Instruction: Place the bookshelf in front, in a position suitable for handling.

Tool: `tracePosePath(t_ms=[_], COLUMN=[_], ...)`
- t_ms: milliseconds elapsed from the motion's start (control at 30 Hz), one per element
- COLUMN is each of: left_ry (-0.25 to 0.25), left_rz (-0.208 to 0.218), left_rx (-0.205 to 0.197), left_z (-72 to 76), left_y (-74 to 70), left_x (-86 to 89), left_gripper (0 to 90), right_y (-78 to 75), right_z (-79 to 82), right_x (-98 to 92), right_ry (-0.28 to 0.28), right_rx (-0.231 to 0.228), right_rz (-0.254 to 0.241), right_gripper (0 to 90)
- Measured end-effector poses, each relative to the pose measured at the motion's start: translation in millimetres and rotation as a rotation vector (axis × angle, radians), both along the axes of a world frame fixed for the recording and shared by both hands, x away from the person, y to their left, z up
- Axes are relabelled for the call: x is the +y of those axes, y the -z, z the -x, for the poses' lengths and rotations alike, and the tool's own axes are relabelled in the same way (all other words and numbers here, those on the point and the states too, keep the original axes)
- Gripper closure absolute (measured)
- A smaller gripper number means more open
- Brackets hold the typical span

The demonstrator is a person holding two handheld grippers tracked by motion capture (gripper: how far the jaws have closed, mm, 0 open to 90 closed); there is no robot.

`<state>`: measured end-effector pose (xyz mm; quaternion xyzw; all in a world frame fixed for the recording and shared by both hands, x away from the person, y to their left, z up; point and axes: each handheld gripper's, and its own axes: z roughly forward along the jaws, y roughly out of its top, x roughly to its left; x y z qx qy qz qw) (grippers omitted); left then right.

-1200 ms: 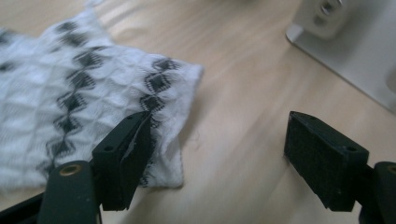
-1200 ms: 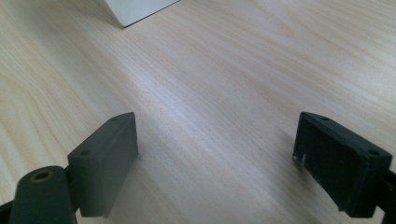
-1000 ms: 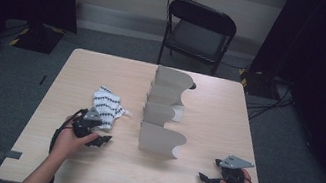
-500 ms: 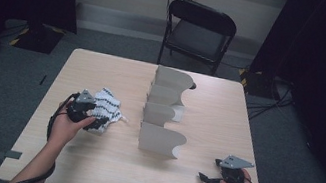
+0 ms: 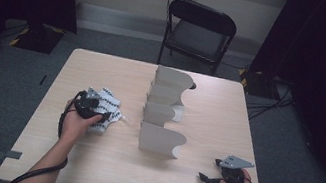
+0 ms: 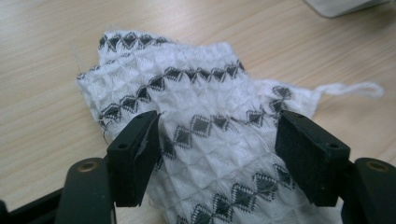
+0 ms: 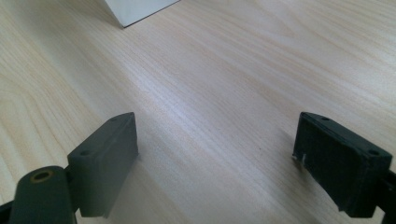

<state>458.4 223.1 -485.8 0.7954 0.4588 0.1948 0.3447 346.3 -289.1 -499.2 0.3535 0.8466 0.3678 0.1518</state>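
The square pale wooden table [image 5: 101, 172] stands on grey carpet, with a black folding chair [image 5: 197, 31] behind its far edge and dark curtains to either side. The near half of the table is bare wood between the two hands, which leaves open room across the front. Down the middle runs a row of white curved card dividers [image 5: 162, 117], from near the far edge toward the centre, splitting the left side from the right.

The crumpled white waffle-weave cloth with black diamond bands [image 6: 210, 135] lies on the left side, well in from the left edge and near the dividers but not touching them. A loose white thread loop trails from it toward the dividers.

The left gripper [image 6: 217, 140] is down over the cloth with the person's left hand [image 5: 75, 124] behind it. Its jaws have just been closing and now stand part open, one on each side of a raised fold of the cloth. The jaw at the left of the left gripper view touches the fabric's edge; the other stands just beside it, and I cannot tell whether it touches. The cloth is between them but not yet pinched.

The right gripper [image 7: 217, 158] rests low near the front right corner, well apart from the cloth, its jaws wide open over bare wood with nothing between them.
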Motion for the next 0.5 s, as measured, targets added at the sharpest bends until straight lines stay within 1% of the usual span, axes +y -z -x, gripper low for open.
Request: tracePosePath(t_ms=[67, 133, 167, 200, 233, 267, 300, 333, 367, 400, 433, 467, 500], left_ry=[0.001, -0.007, -0.01, -0.007, -0.014, -0.005, -0.003, -0.005, -0.005, -0.002, 0.011, 0.011, 0.02], left_rz=[0.012, 0.022, 0.017, -0.002, 0.013, -0.001, 0.003, -0.001, -0.001, -0.009, -0.013, -0.013, -0.027], left_rx=[0.009, 0.023, 0.029, 0.029, 0.029, 0.035, 0.04, 0.041, 0.041, 0.04, 0.04, 0.04, 0.04], left_z=[-1.2, -1.7, -1.8, -1.6, -1.2, -1.0, -0.4, 0.8, 0.8, 1.5, 2.3, 2.3, 2.8], left_y=[5.1, 4.7, 3.3, 2.2, 2.5, 1.1, 0.5, -0.3, -0.3, -0.9, -1.3, -1.3, -1.9], left_x=[-1.3, -1.6, -1.8, -2.2, -4.2, -5.2, -6.7, -10.2, -10.2, -12.7, -15.8, -15.8, -16.9], left_gripper=[31.5, 32.4, 36.5, 42.8, 47.6, 50.3, 54.1, 62.7, 65.0, 65.0, 70.3, 71.6, 71.6], right_y=[0.0, 0.0, 0.0, 0.1, 0.0, 0.0, 0.0, 0.0, 0.0, 0.0, 0.0, 0.0, 0.0], right_z=[0.0, -0.1, 0.0, -0.1, 0.0, 0.0, 0.0, 0.0, 0.0, -0.1, 0.0, 0.0, 0.0], right_x=[0.0, 0.0, 0.0, 0.0, 0.0, 0.0, 0.0, 0.0, 0.0, -0.1, 0.0, 0.0, 0.0], right_ry=[0.0, -0.001, 0.0, -0.001, 0.0, 0.0, 0.0, -0.001, -0.001, -0.001, 0.0, 0.0, 0.0], right_rx=[0.0, -0.002, 0.0, -0.001, -0.001, -0.001, 0.0, 0.0, 0.0, -0.002, -0.001, -0.001, 0.0], right_rz=[0.0, 0.001, 0.0, 0.0, 0.001, 0.001, 0.0, 0.0, 0.0, 0.001, 0.0, 0.0, 0.0], right_gripper=[12.9, 12.9, 12.9, 12.9, 12.9, 12.9, 12.9, 12.9, 12.9, 12.9, 12.9, 12.9, 12.9])
